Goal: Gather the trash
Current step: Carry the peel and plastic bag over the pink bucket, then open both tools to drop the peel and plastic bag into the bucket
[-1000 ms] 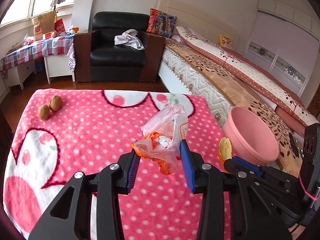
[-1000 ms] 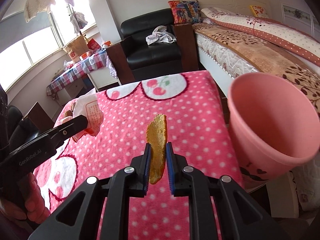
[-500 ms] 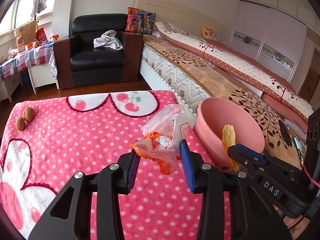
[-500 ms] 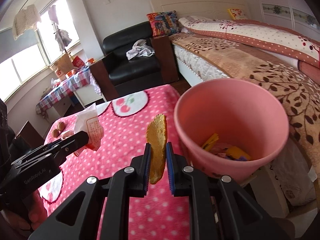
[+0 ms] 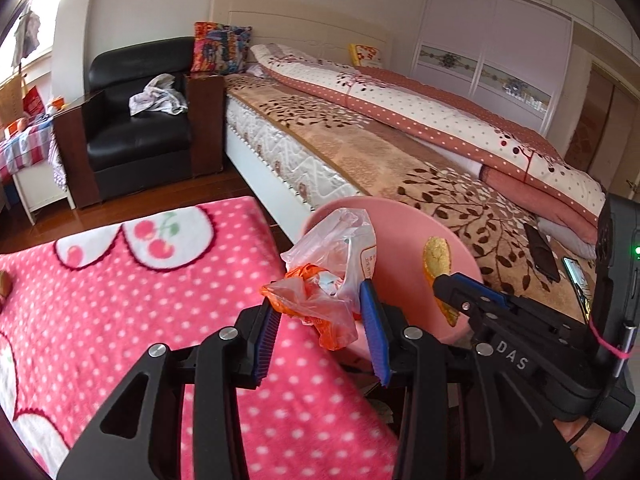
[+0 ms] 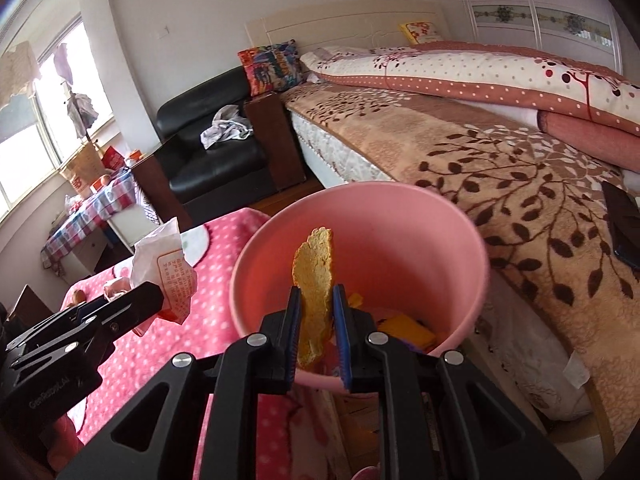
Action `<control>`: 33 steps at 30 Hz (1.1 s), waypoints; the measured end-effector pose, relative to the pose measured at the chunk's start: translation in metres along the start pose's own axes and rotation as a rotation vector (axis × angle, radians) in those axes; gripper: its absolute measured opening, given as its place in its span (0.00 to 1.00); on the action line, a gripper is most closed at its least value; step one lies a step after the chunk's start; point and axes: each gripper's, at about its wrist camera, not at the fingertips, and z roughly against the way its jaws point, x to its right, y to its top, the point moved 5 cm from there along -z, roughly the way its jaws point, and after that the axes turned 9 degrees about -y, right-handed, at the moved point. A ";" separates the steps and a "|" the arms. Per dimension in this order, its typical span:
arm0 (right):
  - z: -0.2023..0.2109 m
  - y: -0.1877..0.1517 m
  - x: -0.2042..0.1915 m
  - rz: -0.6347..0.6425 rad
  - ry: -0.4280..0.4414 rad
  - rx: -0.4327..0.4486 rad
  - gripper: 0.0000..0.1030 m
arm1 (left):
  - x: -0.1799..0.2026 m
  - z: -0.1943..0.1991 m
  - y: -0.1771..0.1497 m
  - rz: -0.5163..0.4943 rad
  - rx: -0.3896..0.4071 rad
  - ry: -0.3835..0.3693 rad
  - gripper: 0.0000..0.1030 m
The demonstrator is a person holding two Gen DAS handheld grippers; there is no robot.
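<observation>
My left gripper (image 5: 318, 312) is shut on a crumpled clear and orange plastic bag (image 5: 332, 272), held at the table's right edge beside the pink bin (image 5: 404, 248). My right gripper (image 6: 316, 320) is shut on a flat yellow cracker (image 6: 314, 276) and holds it upright over the bin's open mouth (image 6: 400, 248). Several wrappers (image 6: 404, 330) lie at the bin's bottom. The cracker (image 5: 438, 264) and right gripper (image 5: 448, 284) show in the left wrist view too. The bag (image 6: 166, 268) shows left in the right wrist view.
The table has a pink polka-dot cloth (image 5: 120, 300). A bed (image 5: 400, 148) runs along the right behind the bin. A black armchair (image 5: 140, 120) with a cloth stands at the back. A phone (image 5: 544, 252) lies on the bed.
Both grippers have swung right toward the bin. The cracker went from beside the bin's rim to over its mouth. The bag now sits at the bin's near rim.
</observation>
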 end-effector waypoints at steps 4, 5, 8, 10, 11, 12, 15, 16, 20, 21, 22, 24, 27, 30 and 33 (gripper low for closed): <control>-0.010 0.002 0.009 0.001 -0.016 -0.006 0.15 | 0.016 -0.020 0.002 -0.025 -0.022 -0.014 0.39; -0.013 0.002 0.011 0.001 -0.019 -0.009 0.15 | 0.020 -0.026 0.002 -0.032 -0.028 -0.016 0.39; -0.021 0.003 0.019 -0.003 -0.029 -0.018 0.16 | 0.027 -0.042 0.001 -0.046 -0.048 -0.016 0.39; -0.026 0.002 0.023 -0.004 -0.036 -0.025 0.16 | 0.030 -0.052 0.000 -0.049 -0.062 -0.011 0.39; -0.028 0.001 0.025 -0.005 -0.039 -0.028 0.16 | 0.030 -0.055 -0.001 -0.047 -0.068 -0.010 0.39; -0.032 0.002 0.028 -0.006 -0.043 -0.032 0.16 | 0.031 -0.059 -0.002 -0.045 -0.073 -0.009 0.39; -0.039 0.002 0.033 -0.007 -0.048 -0.042 0.16 | 0.032 -0.065 -0.003 -0.048 -0.079 -0.007 0.39; -0.041 0.002 0.034 -0.008 -0.049 -0.044 0.16 | 0.032 -0.067 -0.003 -0.048 -0.082 -0.007 0.39; -0.047 0.003 0.038 -0.008 -0.044 -0.046 0.17 | 0.032 -0.074 -0.003 -0.044 -0.096 -0.003 0.41; -0.048 0.003 0.039 -0.007 -0.043 -0.046 0.18 | 0.033 -0.076 -0.003 -0.043 -0.100 -0.003 0.41; -0.049 0.003 0.040 -0.007 -0.044 -0.047 0.19 | 0.033 -0.077 -0.003 -0.040 -0.104 -0.004 0.41; -0.049 0.002 0.039 -0.006 -0.045 -0.049 0.20 | 0.034 -0.079 -0.003 -0.038 -0.109 -0.003 0.41; -0.050 0.003 0.040 -0.006 -0.050 -0.048 0.21 | 0.034 -0.080 -0.002 -0.036 -0.111 0.000 0.41; -0.049 0.003 0.042 -0.007 -0.052 -0.047 0.24 | 0.035 -0.080 -0.001 -0.034 -0.109 0.000 0.42; -0.047 0.003 0.043 -0.012 -0.052 -0.045 0.24 | 0.037 -0.079 0.001 -0.037 -0.104 0.000 0.43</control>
